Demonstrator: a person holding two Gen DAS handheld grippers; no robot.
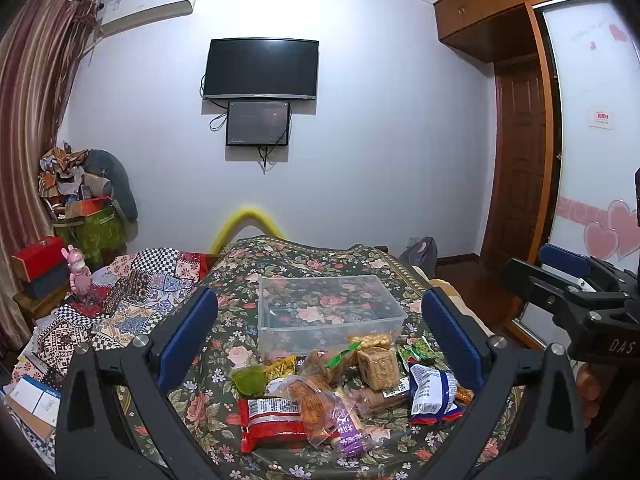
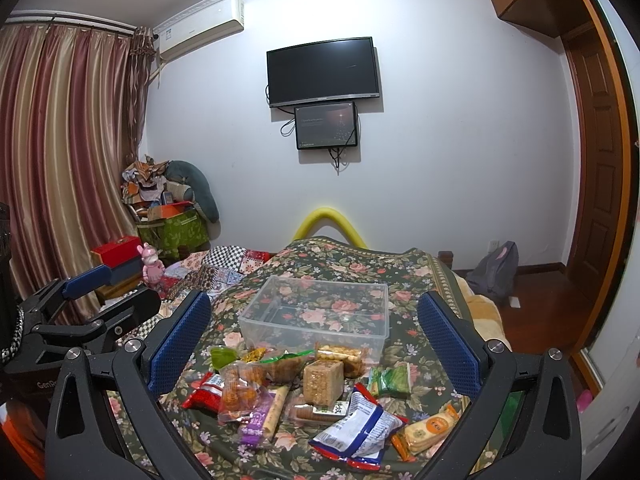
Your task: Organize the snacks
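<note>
A pile of wrapped snacks [image 1: 344,392] lies on the floral bedspread, also in the right wrist view [image 2: 316,396]. It includes a red packet [image 1: 272,424], a blue-white packet [image 2: 356,432], a square biscuit block [image 2: 323,381] and an orange cracker pack [image 2: 430,430]. Just behind the pile stands a clear plastic box [image 1: 326,312], empty, also in the right wrist view [image 2: 320,312]. My left gripper [image 1: 320,340] is open above the pile. My right gripper [image 2: 316,340] is open above the pile too. Each gripper shows at the edge of the other's view.
The floral bedspread [image 2: 400,272] covers the bed. A patchwork quilt [image 1: 132,300] and boxes with a pink toy [image 1: 78,274] lie to the left. A yellow foam arch [image 2: 328,224] stands at the bed's far end. A backpack [image 2: 496,268] sits on the floor, right.
</note>
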